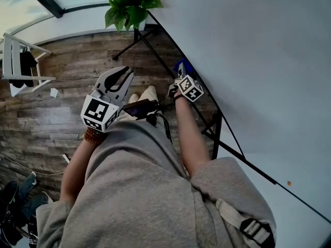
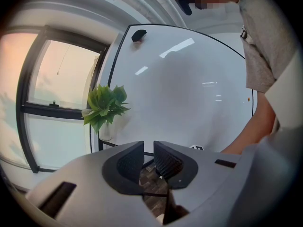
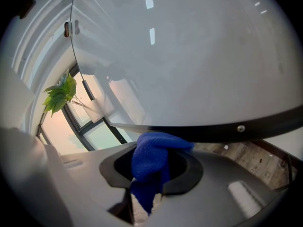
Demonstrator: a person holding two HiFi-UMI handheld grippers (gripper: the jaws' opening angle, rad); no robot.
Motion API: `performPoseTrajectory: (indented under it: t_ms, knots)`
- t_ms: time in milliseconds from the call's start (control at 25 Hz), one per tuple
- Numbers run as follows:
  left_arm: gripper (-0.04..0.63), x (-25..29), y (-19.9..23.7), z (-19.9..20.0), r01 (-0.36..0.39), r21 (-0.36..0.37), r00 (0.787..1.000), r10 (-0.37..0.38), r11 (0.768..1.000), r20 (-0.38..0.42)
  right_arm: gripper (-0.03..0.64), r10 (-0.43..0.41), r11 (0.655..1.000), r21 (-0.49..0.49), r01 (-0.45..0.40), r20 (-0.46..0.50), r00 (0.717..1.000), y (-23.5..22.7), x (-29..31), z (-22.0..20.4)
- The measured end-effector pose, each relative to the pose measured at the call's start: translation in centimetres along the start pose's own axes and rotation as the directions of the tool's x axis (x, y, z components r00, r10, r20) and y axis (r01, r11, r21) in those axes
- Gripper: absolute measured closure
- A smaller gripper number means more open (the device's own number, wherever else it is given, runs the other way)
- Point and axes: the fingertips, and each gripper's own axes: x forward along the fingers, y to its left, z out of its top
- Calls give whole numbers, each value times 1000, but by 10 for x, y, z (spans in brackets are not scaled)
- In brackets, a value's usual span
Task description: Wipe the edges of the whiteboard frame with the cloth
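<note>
A large whiteboard with a thin black frame fills the right of the head view. My right gripper is shut on a blue cloth, and the cloth presses against the dark bottom frame edge in the right gripper view. My left gripper hangs away from the board over the wooden floor, jaws nearly together with nothing between them. The whiteboard shows ahead of it, with a black eraser near its top.
A green potted plant stands beside the board's far end, by the window. Black stand legs run under the board. A white chair sits on the wooden floor at the left. My own legs and feet fill the view's lower half.
</note>
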Motion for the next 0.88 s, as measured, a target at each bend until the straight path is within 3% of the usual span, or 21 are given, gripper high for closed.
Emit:
performPoseTrajectory:
  t_ms: [880]
  knots:
    - [528,-2,18,-1,-70,-6,997,70,998,-20,491,84,996,5,-84,-9,996,30,32,0]
